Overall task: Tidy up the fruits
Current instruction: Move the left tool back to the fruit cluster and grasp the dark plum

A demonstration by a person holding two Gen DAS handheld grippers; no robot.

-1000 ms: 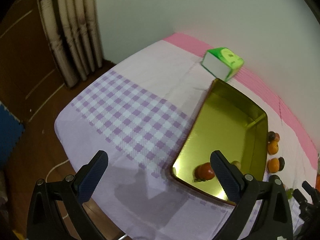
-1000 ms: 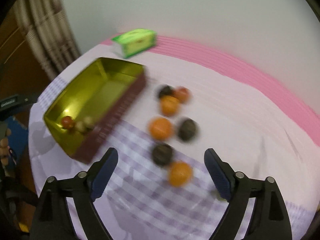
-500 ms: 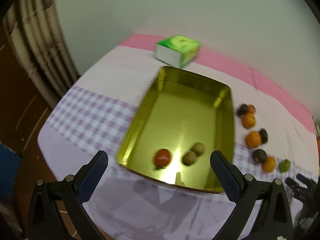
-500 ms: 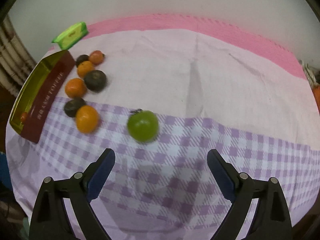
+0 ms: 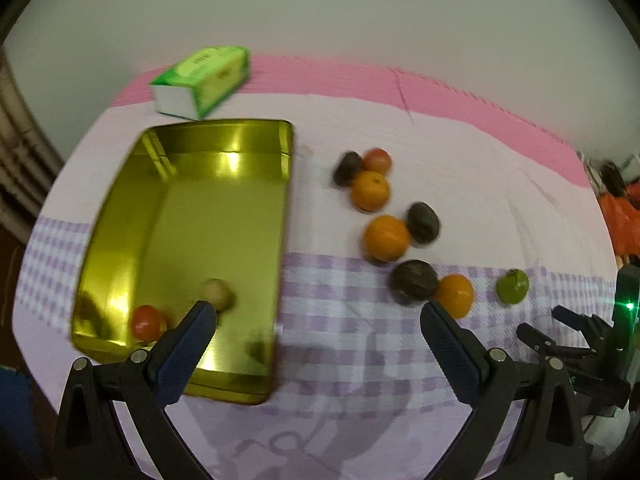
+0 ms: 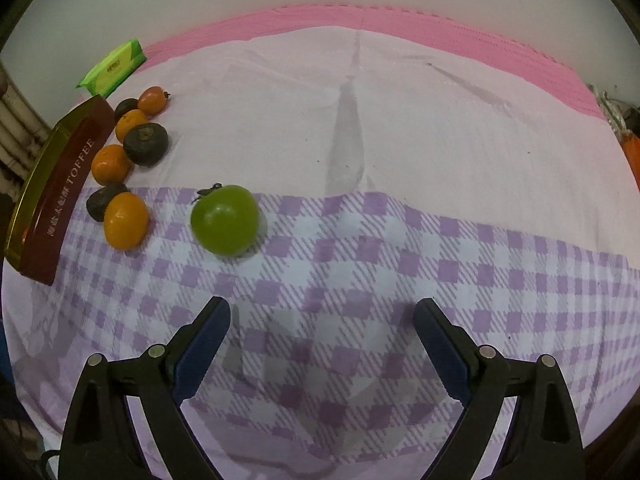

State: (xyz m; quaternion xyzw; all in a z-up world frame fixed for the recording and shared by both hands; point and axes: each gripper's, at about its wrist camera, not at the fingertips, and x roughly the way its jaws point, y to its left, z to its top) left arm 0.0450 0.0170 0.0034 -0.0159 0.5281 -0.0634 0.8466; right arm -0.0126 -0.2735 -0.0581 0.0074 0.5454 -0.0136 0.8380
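Note:
A gold tin tray (image 5: 120, 208) lies at the table's left and holds a red fruit (image 5: 145, 322) and a pale brown one (image 5: 218, 293). Right of it lie several loose fruits: oranges (image 5: 386, 238), dark ones (image 5: 414, 282), a red one (image 5: 378, 160) and a green one (image 5: 512, 286). My left gripper (image 5: 316, 318) is open and empty above the tray's near right corner. My right gripper (image 6: 322, 320) is open and empty, short of the green fruit (image 6: 224, 220). The tray's maroon side (image 6: 60, 196) and the fruit cluster (image 6: 124, 220) show at the left of the right wrist view.
A green tissue pack (image 5: 202, 80) lies behind the tray, also seen in the right wrist view (image 6: 112, 68). The cloth is purple checked near me and pink at the far edge by the wall. Orange clutter (image 5: 622, 216) sits off the table's right end.
My left gripper has swung right, bringing the whole tray and the loose fruits into view. My right gripper has swung right and closer to the green fruit. Both stay open.

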